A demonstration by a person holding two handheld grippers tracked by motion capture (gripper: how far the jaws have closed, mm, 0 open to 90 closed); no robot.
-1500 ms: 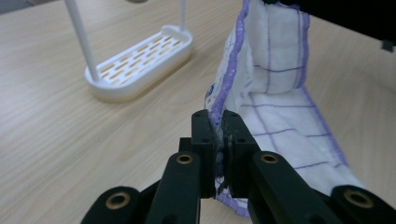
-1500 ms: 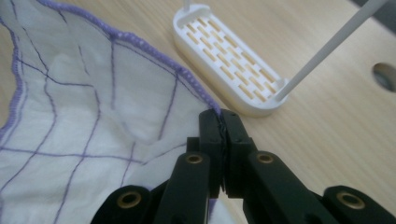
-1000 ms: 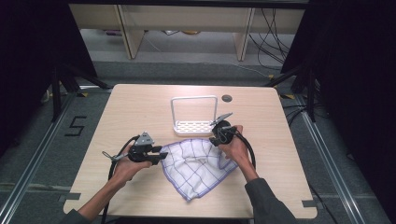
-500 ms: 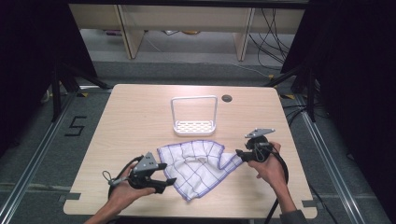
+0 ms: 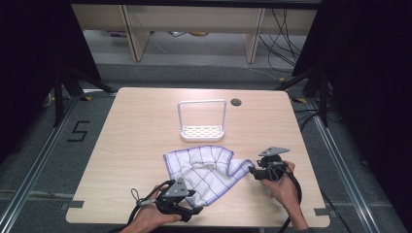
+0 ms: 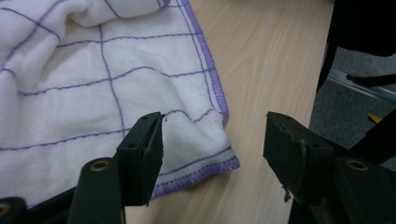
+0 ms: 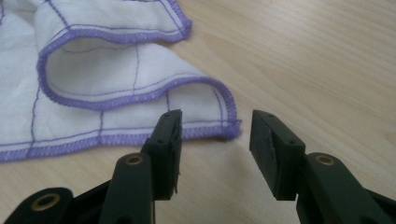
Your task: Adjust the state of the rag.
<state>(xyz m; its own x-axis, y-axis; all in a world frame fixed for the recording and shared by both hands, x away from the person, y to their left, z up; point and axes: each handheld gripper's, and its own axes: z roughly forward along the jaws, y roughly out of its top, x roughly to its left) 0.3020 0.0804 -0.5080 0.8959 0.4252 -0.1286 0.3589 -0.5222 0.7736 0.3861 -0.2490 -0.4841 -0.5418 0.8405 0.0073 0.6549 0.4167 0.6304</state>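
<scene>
In the high view, a white cloth [image 5: 206,172] with a purple grid and purple hem lies rumpled on the wooden bench [image 5: 131,136], towards the near edge and a little right of the middle. Behind it, well apart, stands a small white rack [image 5: 201,130] with a tall wire frame, and a dark round hole [image 5: 236,102] sits in the bench top near the far edge. The left tongs [image 5: 194,209] lie low at the cloth's near corner, held in a hand [image 5: 150,221] that comes up from the bottom edge. The right tongs [image 5: 251,170] are at the cloth's right-hand corner, in the other hand [image 5: 282,184], a grey plate on top of them.

In the left gripper view, the left tongs [image 6: 212,149] stand apart — their jaws have just been closing a little, yet the pads press on nothing. The cloth's hemmed corner [image 6: 205,149] lies between them on the bench, close to the left jaw, with bare wood before the right jaw.

In the right gripper view, the right tongs [image 7: 215,144] are also parted, having just closed a little, and grip nothing. The cloth's folded corner [image 7: 205,112] lies just beyond the tips, flat on the bench — a looped fold of hem rises behind it.
</scene>
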